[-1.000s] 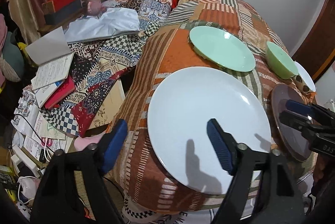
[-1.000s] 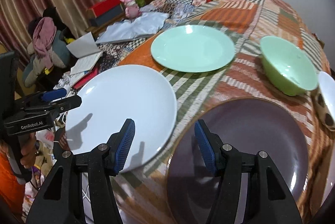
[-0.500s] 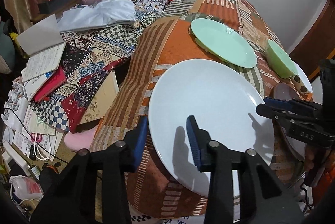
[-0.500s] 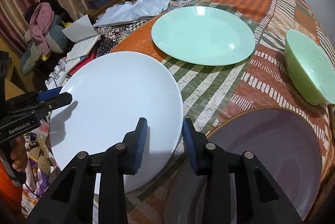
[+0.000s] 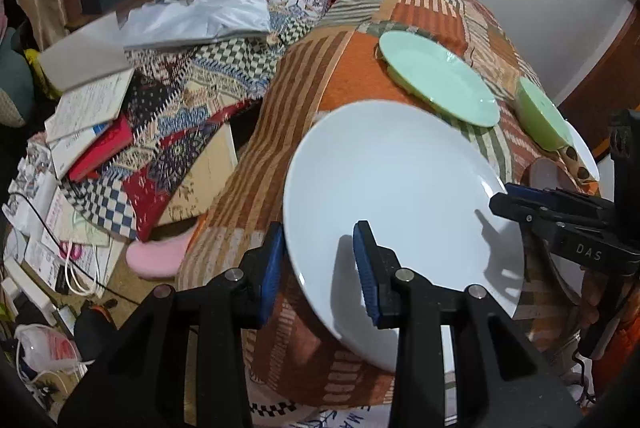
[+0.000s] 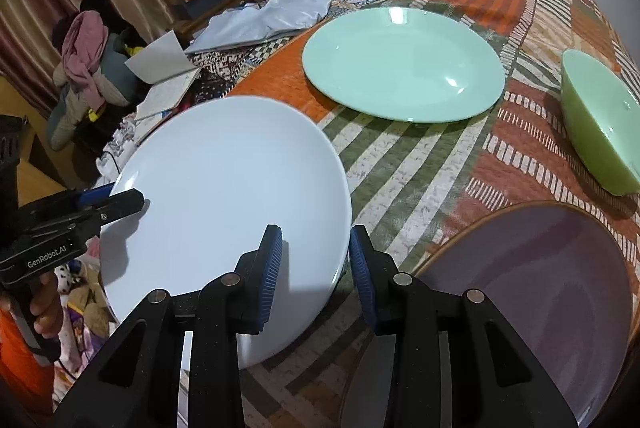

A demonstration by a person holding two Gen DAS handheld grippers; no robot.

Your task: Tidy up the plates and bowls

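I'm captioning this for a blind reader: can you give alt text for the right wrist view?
The right gripper straddles the near rim of a round white plate on a patchwork tablecloth; the left gripper pinches its far-left edge. Behind lie a mint-green plate, green bowl and purple plate.

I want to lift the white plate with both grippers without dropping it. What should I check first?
1. Left gripper on the white plate: rim sits between its pads. Ok.
2. Right gripper on the opposite rim: ok.
3. White plate clear of the purple plate: they lie apart. Ok.
4. Green plate empty, if stacking there: ok.
5. White plate fully on the table: it overhangs the edge. Not ok.
6. Grip firm enough to lift: cannot tell.
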